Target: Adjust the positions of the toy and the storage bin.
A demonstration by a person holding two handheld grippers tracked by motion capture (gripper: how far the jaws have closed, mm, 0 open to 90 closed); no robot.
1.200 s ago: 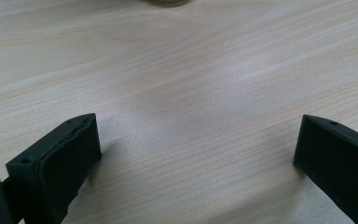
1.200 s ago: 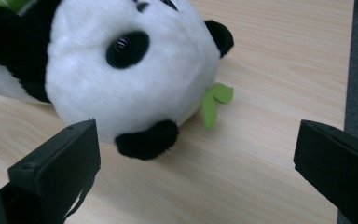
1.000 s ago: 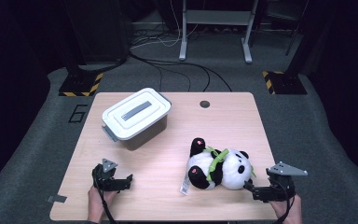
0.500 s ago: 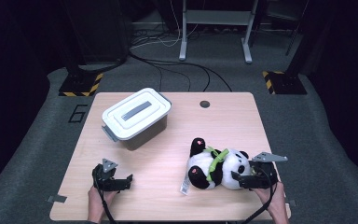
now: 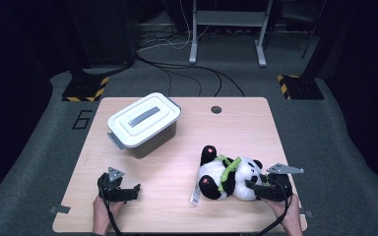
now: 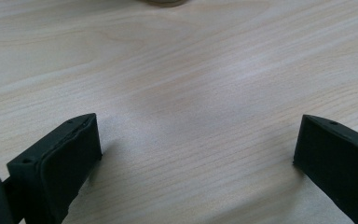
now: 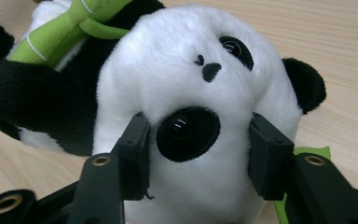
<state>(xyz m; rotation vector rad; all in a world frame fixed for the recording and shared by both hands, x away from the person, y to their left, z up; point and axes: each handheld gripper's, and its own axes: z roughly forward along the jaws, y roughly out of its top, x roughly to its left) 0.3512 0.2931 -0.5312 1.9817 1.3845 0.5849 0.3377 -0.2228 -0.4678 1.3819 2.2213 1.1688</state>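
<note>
The stuffed panda is lying on its back on the near right part of the table, its head toward the person's right hand and its black legs pointing toward the middle, a green bamboo stalk lying across its chest. The right tongs are reaching in low and nearly level from the near right edge, the hand coming up behind them from the bottom; their jaws have just been closing and are now pressing into the white plush of the panda's head, one on each side of a black eye patch. The left tongs are resting near the front left edge, held level by the left hand and pointing toward the right, their jaws standing wide apart over bare wood. A lidded white box is sitting farther back on the left, well apart from both.
</note>
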